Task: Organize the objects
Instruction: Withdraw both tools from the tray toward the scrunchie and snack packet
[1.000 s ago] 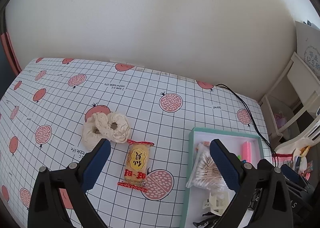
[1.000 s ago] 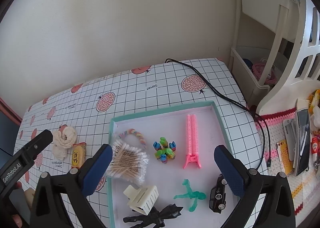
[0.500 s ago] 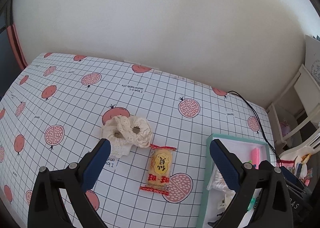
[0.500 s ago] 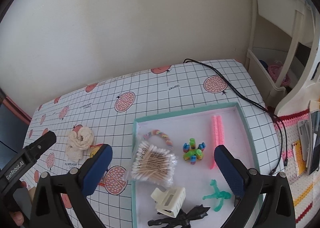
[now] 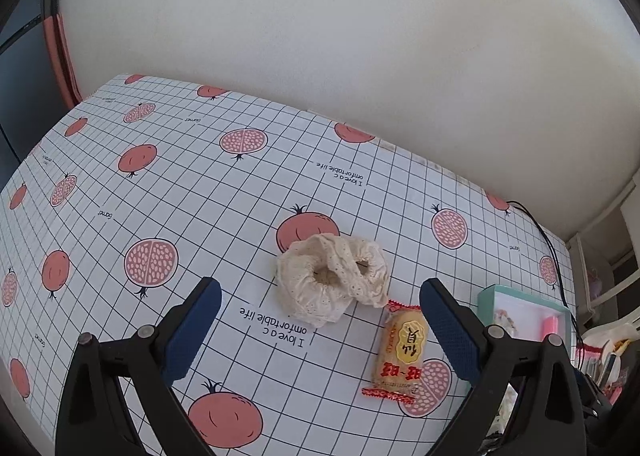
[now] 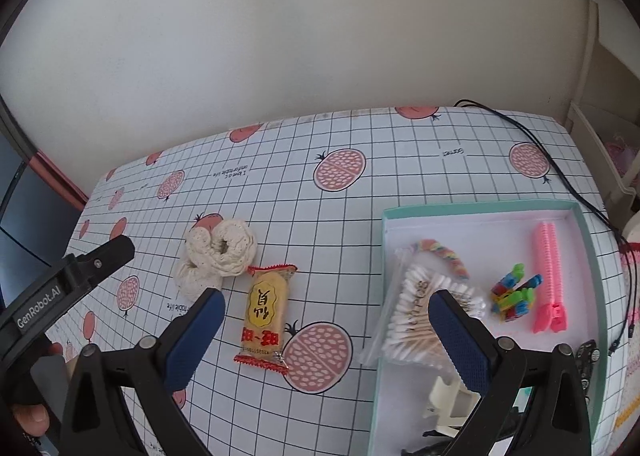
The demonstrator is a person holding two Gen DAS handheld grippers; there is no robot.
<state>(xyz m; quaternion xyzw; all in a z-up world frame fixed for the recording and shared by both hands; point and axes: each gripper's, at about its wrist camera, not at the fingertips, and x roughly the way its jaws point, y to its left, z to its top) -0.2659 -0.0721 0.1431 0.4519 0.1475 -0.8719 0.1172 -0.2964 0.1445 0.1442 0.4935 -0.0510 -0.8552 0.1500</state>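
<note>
While both sets of tongs hung spread wide with nothing between the blue pads, the stuff left to sort sat out on the pomegranate-print surface [image 5: 168,192]. Left tongs [image 5: 320,320] hovered right over a cream lace scrunchie [image 5: 332,280], which lay bunched up on the grid cloth, touching the top edge of a yellow rice cracker packet [image 5: 400,352] with red crimped ends. From the right wrist view you could see the same pair, scrunchie [image 6: 218,252] up-left and packet [image 6: 266,316] just below-right of it, both well outside the tray. Right tongs [image 6: 326,340] were released too, floating above the gap between the packet and the teal-rimmed tray [image 6: 592,252]. Inside the tray: a bag of cotton swabs [image 6: 412,316] at the near left, a rainbow-coloured curved thing [image 6: 442,252] behind it, a little cluster of colourful clips [image 6: 514,292], a pink zipper-like piece [image 6: 546,276] lying lengthwise, a cream claw clip [image 6: 450,400] and a small dark toy car [image 6: 586,360] at the right edge. A black cable [image 6: 560,168] ran along the far right of the surface.
</note>
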